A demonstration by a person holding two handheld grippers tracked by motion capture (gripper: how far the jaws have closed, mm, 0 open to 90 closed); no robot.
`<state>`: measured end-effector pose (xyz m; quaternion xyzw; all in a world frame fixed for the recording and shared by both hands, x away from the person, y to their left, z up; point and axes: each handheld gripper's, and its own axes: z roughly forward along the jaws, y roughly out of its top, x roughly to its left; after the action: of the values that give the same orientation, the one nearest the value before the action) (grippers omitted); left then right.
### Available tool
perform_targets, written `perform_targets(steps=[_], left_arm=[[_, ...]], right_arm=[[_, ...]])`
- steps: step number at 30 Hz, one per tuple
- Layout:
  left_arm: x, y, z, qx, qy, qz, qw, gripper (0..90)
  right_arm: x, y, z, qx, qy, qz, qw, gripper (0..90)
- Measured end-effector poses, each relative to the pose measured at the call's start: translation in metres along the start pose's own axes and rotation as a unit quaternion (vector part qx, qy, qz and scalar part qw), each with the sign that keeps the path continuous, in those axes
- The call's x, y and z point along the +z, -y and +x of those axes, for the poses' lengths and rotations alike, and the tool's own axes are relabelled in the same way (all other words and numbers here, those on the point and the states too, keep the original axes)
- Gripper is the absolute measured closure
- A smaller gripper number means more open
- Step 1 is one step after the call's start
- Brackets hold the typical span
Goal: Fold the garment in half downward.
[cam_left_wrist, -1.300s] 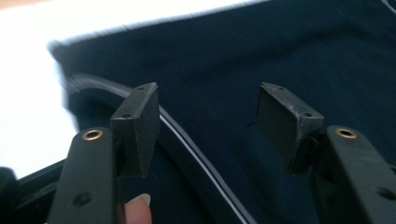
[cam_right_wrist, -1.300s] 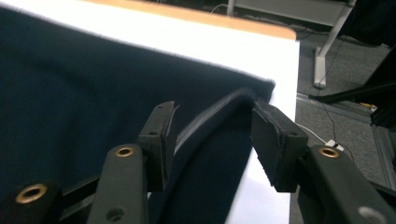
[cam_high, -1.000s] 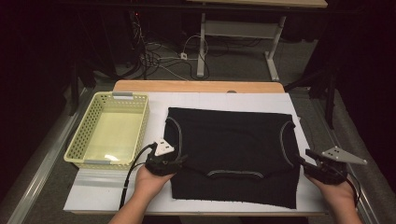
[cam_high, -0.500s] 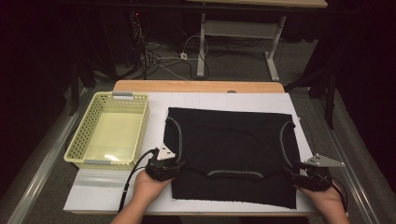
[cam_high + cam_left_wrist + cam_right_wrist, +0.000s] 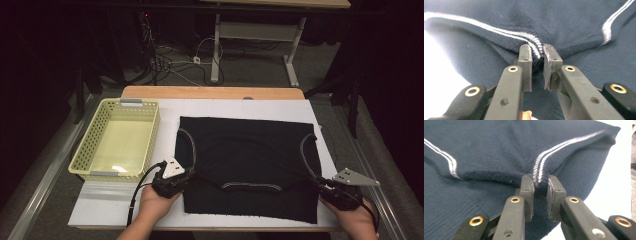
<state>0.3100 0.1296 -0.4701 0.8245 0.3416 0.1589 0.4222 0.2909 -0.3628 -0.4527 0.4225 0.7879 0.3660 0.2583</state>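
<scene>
Flat on the worktop point(image 5: 230, 107), right of the basket point(image 5: 116, 142): the sweater point(image 5: 250, 155), long axis left-right. Just closing, left tool point(image 5: 537, 53) pinched on its near left striped edge, right tool point(image 5: 540, 182) on the right one. Far hem straight ahead of both.

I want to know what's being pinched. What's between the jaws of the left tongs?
In the left gripper view, the left tongs pinch a fold of the dark top, right at its white-striped edge.

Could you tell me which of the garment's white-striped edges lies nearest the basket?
The striped edge on the dark garment by the left tongs; it faces the yellow basket, unlike the right one.
</scene>
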Motion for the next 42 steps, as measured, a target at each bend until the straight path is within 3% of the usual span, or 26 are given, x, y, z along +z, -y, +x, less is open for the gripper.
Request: perform_targets(steps=[3, 9, 19, 23, 29, 33, 42], left_arm=[[-0.009, 0.001, -0.006, -0.002, 0.008, -0.009, 0.9999, 77.4], [-0.024, 0.005, -0.016, -0.003, 0.028, -0.018, 0.9994, 77.4], [-0.044, 0.026, -0.036, 0.010, 0.056, -0.006, 0.9984, 77.3], [-0.044, 0.033, -0.038, 0.013, 0.056, 0.005, 0.9983, 77.3], [-0.042, 0.039, -0.038, 0.002, 0.067, 0.009, 0.9977, 77.3], [-0.043, 0.037, -0.042, 0.015, 0.064, 0.015, 0.9977, 77.3], [-0.031, 0.047, -0.039, 0.018, 0.060, 0.046, 0.9969, 74.3]], right_arm=[[-0.009, -0.003, 0.004, -0.011, 0.004, -0.004, 0.9999, 78.3], [-0.028, 0.000, 0.010, -0.004, 0.005, -0.019, 0.9998, 78.3], [-0.047, 0.031, 0.022, 0.018, 0.005, -0.037, 0.9991, 78.3], [-0.050, 0.041, 0.027, 0.022, 0.008, -0.044, 0.9988, 78.3], [-0.049, 0.049, 0.029, 0.021, 0.007, -0.040, 0.9990, 78.4], [-0.051, 0.055, 0.029, 0.028, 0.001, -0.041, 0.9988, 78.3], [-0.042, 0.063, 0.029, 0.026, -0.001, -0.021, 0.9994, 74.3]])
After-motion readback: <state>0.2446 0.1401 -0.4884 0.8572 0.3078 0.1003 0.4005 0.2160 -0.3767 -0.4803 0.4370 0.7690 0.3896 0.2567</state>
